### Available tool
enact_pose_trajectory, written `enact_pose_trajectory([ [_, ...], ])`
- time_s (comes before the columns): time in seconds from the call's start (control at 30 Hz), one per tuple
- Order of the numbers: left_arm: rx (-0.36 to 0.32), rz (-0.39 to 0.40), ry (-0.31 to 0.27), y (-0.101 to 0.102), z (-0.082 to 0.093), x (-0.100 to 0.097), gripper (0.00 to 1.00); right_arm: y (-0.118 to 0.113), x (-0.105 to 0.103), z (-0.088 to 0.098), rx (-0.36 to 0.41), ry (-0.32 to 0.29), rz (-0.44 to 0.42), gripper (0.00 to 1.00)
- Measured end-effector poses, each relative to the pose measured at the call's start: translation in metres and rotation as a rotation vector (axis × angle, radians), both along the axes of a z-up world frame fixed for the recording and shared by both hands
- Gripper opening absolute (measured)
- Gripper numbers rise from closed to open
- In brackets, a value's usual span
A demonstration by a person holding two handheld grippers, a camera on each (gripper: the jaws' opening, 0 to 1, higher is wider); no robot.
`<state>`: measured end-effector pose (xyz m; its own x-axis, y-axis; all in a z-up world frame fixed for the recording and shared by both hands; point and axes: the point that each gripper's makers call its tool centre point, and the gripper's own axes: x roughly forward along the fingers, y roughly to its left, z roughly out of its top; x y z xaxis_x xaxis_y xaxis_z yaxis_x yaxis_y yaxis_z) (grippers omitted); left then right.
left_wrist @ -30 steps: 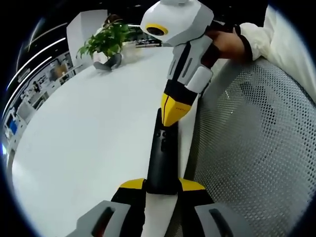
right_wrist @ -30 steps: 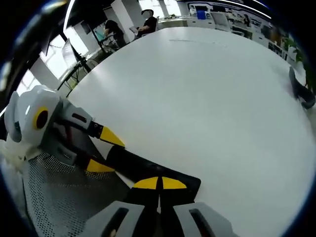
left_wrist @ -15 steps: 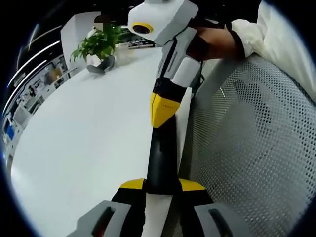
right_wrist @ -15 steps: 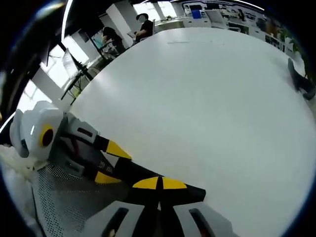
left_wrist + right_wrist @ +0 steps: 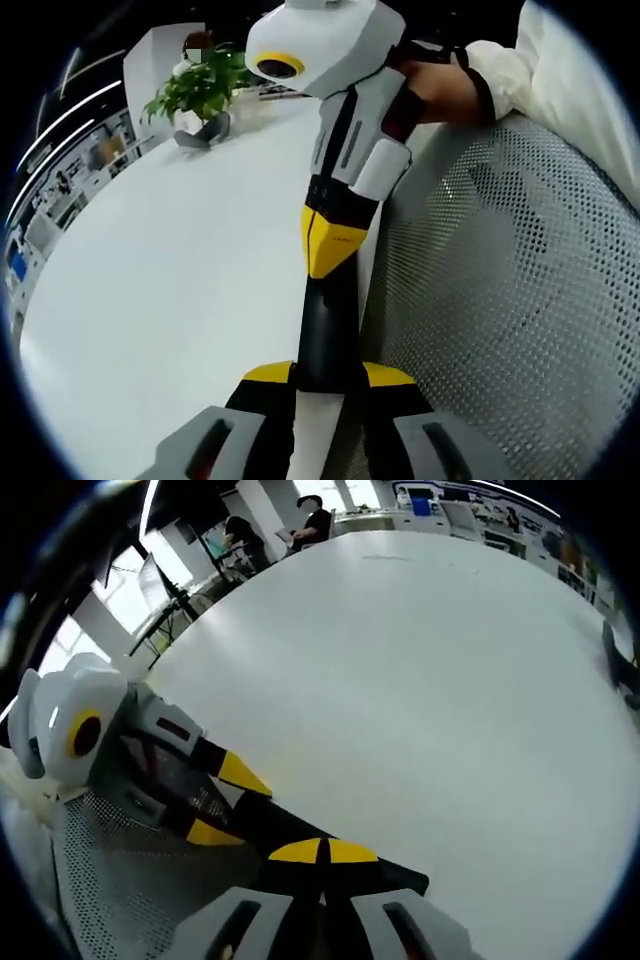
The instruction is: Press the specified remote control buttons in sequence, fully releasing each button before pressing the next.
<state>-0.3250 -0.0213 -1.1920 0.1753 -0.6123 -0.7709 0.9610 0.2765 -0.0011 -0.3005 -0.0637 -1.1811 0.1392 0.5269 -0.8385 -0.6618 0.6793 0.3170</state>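
Observation:
A long black remote (image 5: pixel 325 330) is clamped at its near end between the yellow-tipped jaws of my left gripper (image 5: pixel 327 373), at the table's edge. My right gripper (image 5: pixel 330 243) comes down from above with its yellow tips shut together, resting on the remote's upper face and hiding the buttons there. In the right gripper view, my right gripper (image 5: pixel 322 852) is shut with its tips on the remote (image 5: pixel 265 820). The left gripper (image 5: pixel 226 802) holds the remote's other end between its two jaws.
The white table (image 5: pixel 180 260) spreads out to the left. A grey mesh chair back (image 5: pixel 500 300) stands right beside the remote. A potted plant (image 5: pixel 200 90) is at the far end. A white sleeve (image 5: pixel 540 70) is above. People (image 5: pixel 315 515) are beyond the table.
The right gripper's shut tips have slid along the remote toward the left gripper's jaws, covering buttons that showed a second ago. The left gripper holds the remote as before.

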Motion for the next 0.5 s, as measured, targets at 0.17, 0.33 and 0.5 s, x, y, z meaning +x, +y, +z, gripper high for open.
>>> enact_pose_trajectory([
  [0.17,0.004,-0.008,-0.010,0.0001,-0.0009,-0.0001,0.24,-0.0001,0.0014,-0.0020,-0.007,-0.001,-0.005,0.00],
  [0.33,0.004,-0.007,-0.009,-0.0001,-0.0007,0.0000,0.24,0.0001,0.0023,-0.0031,-0.018,-0.020,0.012,0.00],
  [0.5,0.002,0.001,-0.005,-0.0001,-0.0008,0.0006,0.24,-0.0008,0.0044,-0.0035,0.003,-0.002,-0.013,0.00],
])
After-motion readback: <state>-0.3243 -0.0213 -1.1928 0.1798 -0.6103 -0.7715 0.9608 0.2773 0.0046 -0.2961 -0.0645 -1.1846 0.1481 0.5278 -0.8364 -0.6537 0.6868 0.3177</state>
